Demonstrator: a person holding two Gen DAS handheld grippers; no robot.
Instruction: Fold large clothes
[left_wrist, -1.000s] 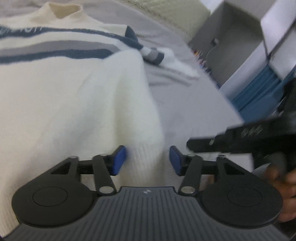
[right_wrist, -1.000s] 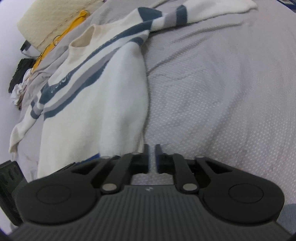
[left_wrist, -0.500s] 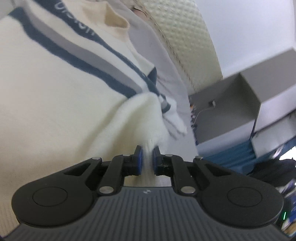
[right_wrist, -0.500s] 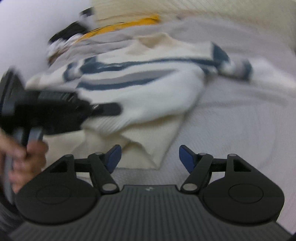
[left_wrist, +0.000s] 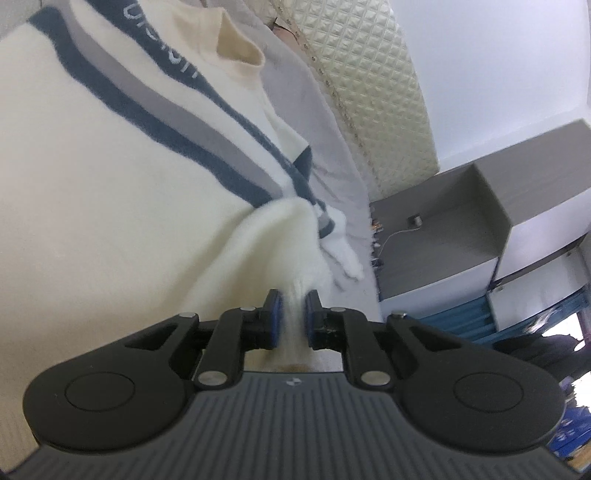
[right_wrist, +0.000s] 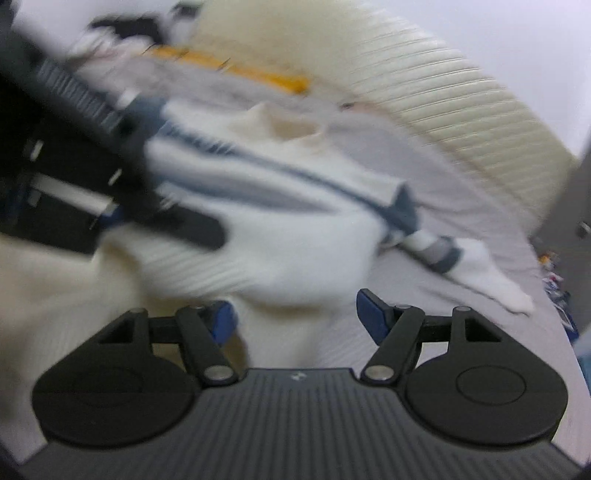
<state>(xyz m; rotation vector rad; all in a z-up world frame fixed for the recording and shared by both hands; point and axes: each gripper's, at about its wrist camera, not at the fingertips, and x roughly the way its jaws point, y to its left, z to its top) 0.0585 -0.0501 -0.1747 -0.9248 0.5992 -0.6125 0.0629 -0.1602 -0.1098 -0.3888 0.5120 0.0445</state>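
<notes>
Left gripper (left_wrist: 293, 303) jaws opening around sweater (left_wrist: 110, 206) hem; right view blurred.

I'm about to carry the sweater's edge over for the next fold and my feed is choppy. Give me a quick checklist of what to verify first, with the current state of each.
1. Left gripper has fabric: ok. The sweater hem is pinched between its blue fingers, though the jaws are opening slightly.
2. Right gripper has fabric: not ok. Its fingers stand wide apart, cloth lying between them ungripped.
3. Right view sharp enough to aim: not ok, blurred.
4. Sweater on the grey bedsheet: ok.
5. Far sleeve tucked in: not ok, it trails out over the sheet.
6. Grippers clear of each other: cannot tell; the left one looms near in the right view.
</notes>
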